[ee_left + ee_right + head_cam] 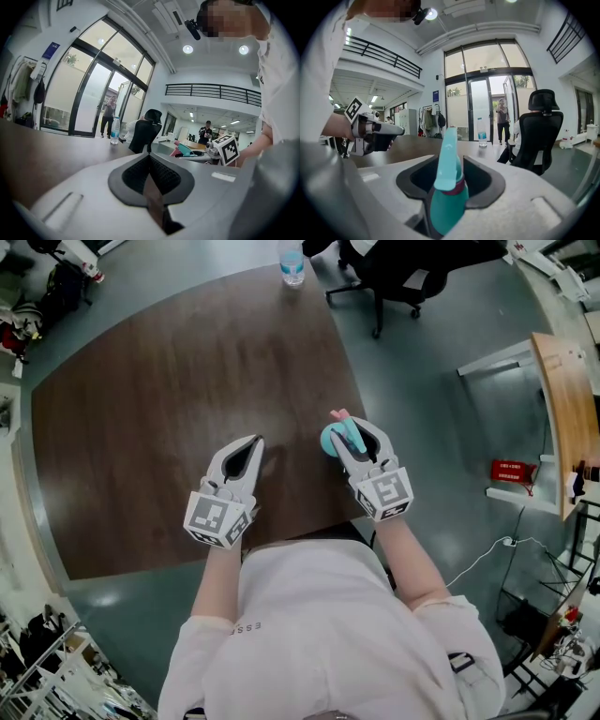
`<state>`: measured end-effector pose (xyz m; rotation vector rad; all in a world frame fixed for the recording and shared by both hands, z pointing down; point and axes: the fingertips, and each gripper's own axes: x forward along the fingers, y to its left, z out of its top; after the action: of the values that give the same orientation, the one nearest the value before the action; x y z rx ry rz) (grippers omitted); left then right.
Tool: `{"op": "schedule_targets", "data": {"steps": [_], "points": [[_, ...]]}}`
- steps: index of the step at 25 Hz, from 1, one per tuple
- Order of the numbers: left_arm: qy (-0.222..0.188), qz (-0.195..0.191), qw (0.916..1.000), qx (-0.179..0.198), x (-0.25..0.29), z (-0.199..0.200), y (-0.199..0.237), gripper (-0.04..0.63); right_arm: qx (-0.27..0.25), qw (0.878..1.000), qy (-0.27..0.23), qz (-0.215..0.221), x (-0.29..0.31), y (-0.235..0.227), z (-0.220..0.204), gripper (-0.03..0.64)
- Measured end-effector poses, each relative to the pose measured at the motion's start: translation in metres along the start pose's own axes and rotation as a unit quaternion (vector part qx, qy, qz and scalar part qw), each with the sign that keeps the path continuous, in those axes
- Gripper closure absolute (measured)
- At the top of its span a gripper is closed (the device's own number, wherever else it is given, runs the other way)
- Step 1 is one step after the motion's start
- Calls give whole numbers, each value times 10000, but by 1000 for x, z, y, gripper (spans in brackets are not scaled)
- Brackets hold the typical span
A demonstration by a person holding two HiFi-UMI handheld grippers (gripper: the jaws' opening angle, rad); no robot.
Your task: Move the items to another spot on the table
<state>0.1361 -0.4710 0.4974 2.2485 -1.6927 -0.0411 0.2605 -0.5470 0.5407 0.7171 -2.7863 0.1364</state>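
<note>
Over the dark brown tabletop (141,427), the left hand-held gripper (251,448) hovers with its 2 jaws pressed together, nothing between them. To its right, near the tabletop's right edge, the right hand-held gripper (362,439) is clamped on a teal spray bottle (331,440), whose pale trigger head and pink collar stick out past the jaws. At the tabletop's far edge stands 1 clear water bottle (292,263), with a black office chair (398,277) on the floor just beyond.
</note>
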Motion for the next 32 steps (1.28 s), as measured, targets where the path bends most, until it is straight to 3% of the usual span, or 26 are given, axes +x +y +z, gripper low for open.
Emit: {"op": "schedule_targets", "data": {"steps": [3, 6, 10, 15, 22, 26, 32], "points": [[-36, -49, 10000, 6, -6, 4, -6, 588, -26, 9998, -34, -202, -9, -3, 6, 402], [-88, -77, 9999, 16, -17, 13, -5, 588, 2, 9985, -151, -529, -24, -8, 22, 402], [-158, -135, 9998, 44, -44, 25, 7, 588, 334, 9903, -234, -1330, -55, -2, 33, 402], [-49, -377, 9992, 157, -79, 26, 9, 588, 501, 9819, -163, -1817, -87, 43, 22, 403], [-166, -463, 9985, 242, -130, 22, -8, 588, 484, 9831, -250, -1746, -110, 97, 16, 498], [-332, -422, 9980, 324, -161, 22, -21, 588, 377, 9843, -383, -1682, -127, 123, 21, 624], [-420, -238, 9980, 416, -220, 6, -53, 588, 428, 9915, -345, -1175, -155, 175, 7, 624]]}}
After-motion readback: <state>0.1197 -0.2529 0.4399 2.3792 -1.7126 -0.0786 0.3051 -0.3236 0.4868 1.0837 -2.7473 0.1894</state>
